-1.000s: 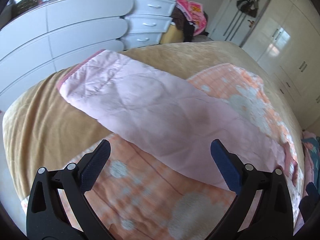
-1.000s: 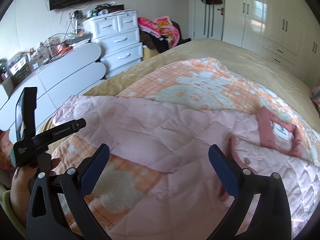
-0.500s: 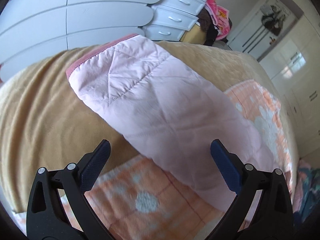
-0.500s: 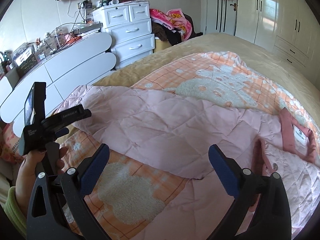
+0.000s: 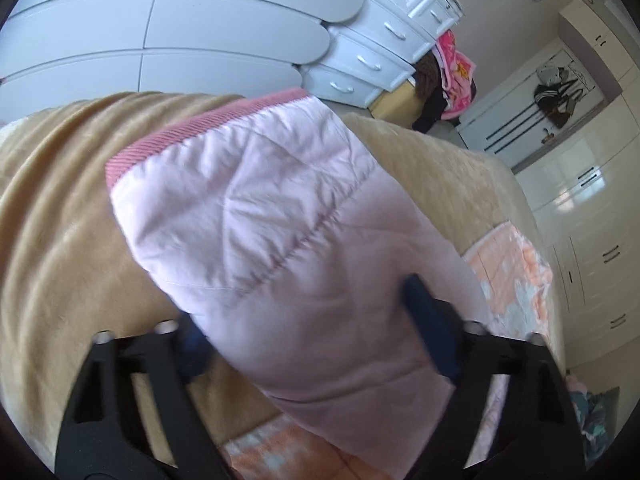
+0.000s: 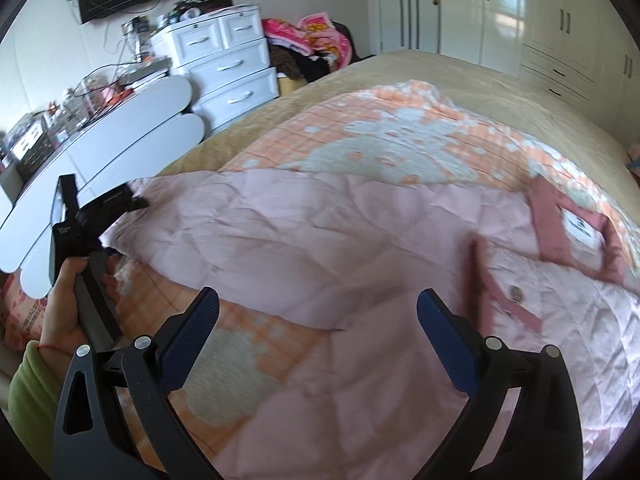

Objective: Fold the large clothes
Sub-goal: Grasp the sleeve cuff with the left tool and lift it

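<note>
A pale pink quilted jacket (image 6: 360, 240) lies spread across the bed, its darker pink collar (image 6: 572, 232) to the right. Its sleeve (image 5: 280, 240) runs toward the bed edge and ends in a ribbed pink cuff (image 5: 200, 136). My left gripper (image 5: 308, 328) straddles that sleeve below the cuff, and its jaws are closing with the sleeve between them. In the right wrist view a hand (image 6: 68, 312) holds the left gripper (image 6: 128, 204) at the sleeve's end. My right gripper (image 6: 316, 332) hangs open just above the jacket's front edge, holding nothing.
Under the jacket lies an orange and white blanket (image 6: 380, 128) on a beige bedspread (image 5: 60, 220). A white curved cabinet (image 5: 160, 40) and a drawer chest (image 6: 228, 64) stand past the bed's edge. White wardrobes (image 6: 560, 20) line the far wall, with a heap of clothes (image 6: 312, 40) by the chest.
The left gripper has dropped and moved along the sleeve toward the cuff, rolling as it went, and its jaws have narrowed around the sleeve. The right gripper sank slightly toward the jacket.
</note>
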